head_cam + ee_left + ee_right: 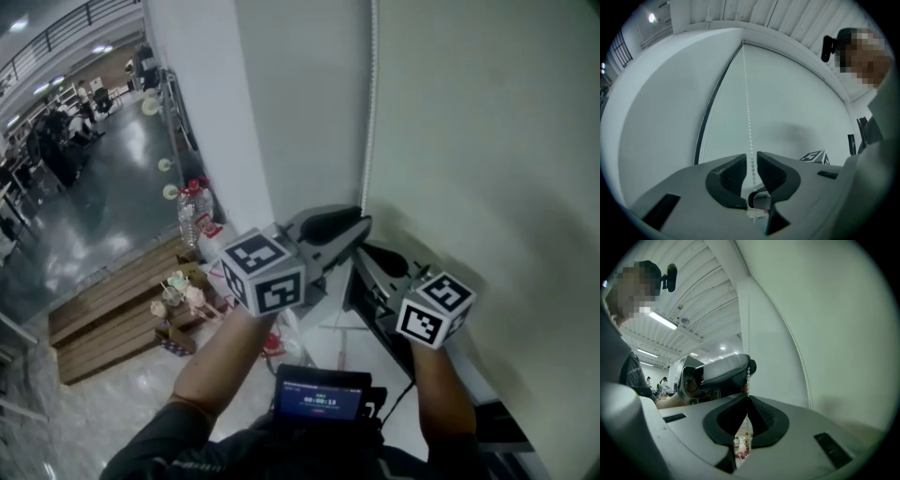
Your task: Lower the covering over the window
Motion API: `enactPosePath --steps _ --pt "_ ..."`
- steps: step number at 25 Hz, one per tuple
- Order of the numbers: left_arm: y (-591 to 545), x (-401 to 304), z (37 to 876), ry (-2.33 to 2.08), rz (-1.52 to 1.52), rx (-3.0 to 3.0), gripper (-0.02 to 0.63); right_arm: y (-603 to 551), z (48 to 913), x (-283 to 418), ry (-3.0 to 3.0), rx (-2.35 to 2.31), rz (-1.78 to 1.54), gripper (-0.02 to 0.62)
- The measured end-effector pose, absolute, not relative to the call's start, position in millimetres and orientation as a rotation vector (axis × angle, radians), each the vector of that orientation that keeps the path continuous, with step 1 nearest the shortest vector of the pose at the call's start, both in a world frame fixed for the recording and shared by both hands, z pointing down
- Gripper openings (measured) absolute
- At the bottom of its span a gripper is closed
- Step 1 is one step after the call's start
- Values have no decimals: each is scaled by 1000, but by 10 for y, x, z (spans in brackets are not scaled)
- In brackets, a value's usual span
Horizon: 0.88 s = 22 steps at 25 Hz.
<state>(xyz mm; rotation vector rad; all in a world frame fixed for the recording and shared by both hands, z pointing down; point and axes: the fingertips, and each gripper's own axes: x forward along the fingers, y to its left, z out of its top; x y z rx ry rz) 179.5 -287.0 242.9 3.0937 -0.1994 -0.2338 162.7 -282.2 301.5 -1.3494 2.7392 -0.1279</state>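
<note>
In the head view, the white roller blind (487, 141) fills the right side, hanging down over the window beside a white wall (300, 94), and its bead chain (372, 94) drops along the blind's left edge. The left gripper (362, 225) reaches up to the chain, and the right gripper (367, 253) sits just below and beside it. Far down at the left, wooden pallets (112, 309) and water bottles (192, 211) stand on a glossy floor. In the left gripper view, the left gripper (751, 159) has its jaws apart; the bead chain (747, 108) runs straight between the pads without being squeezed, against the blind (797, 108). In the right gripper view, the right gripper (746, 399) has its jaws together, pinched on the bead chain (748, 373), which rises to the left gripper (722, 371) just above, with the blind (834, 333) to the right
</note>
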Motion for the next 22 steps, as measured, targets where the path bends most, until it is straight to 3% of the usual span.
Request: enactPosePath --steps 1,2,22 --pt "-2878 1790 2447 -198 -225 3097 28 -2830 3029 1609 2742 -1349 -127 12" --pt "-2880 1786 2463 -191 -218 3100 11 -2839 3044 1594 2745 -1352 -126 12" --pt "-2977 1673 2613 -186 -213 3140 5 -2956 3196 1530 2679 -1359 -201 14"
